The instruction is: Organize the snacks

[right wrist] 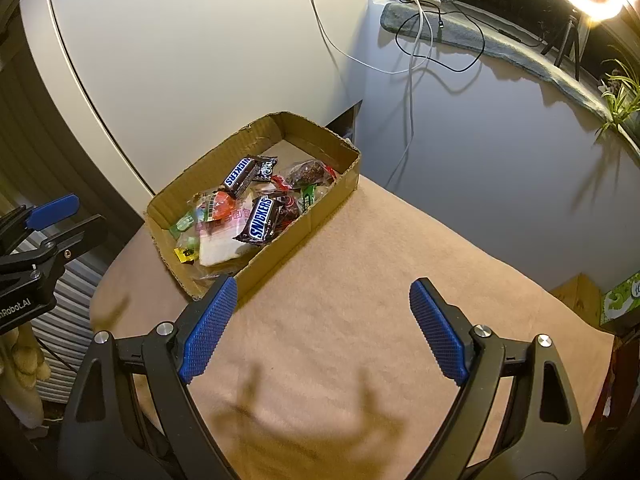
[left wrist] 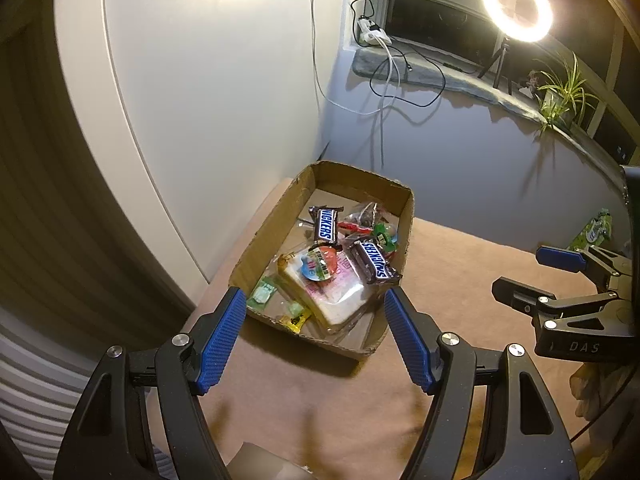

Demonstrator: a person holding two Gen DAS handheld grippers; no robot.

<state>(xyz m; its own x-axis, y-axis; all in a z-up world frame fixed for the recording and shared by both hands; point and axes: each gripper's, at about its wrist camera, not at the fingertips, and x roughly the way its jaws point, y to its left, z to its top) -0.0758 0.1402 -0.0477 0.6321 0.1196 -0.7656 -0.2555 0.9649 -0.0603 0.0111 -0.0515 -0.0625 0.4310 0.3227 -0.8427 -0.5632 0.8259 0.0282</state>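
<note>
An open cardboard box (left wrist: 272,232) (right wrist: 280,256) sits at the back left of the tan-covered table (right wrist: 380,264). Inside lie two Snickers bars (left wrist: 376,262) (right wrist: 262,218), a white wrapped pastry (left wrist: 340,300) with a jelly cup (left wrist: 320,266) on it, a clear bag of dark red snacks (right wrist: 310,172) and small green and yellow sweets. My left gripper (left wrist: 313,294) hangs open just before the box's near edge, holding nothing. My right gripper (right wrist: 323,284) is open over bare cloth to the right of the box, also with nothing between its pads.
A white cabinet front (left wrist: 208,100) stands close behind the box. Cables (right wrist: 412,52) hang from the stone window sill, which carries a ring light (left wrist: 518,6) and a plant (left wrist: 560,92). A green packet (right wrist: 622,296) and a brown carton (right wrist: 576,296) lie past the table's right edge.
</note>
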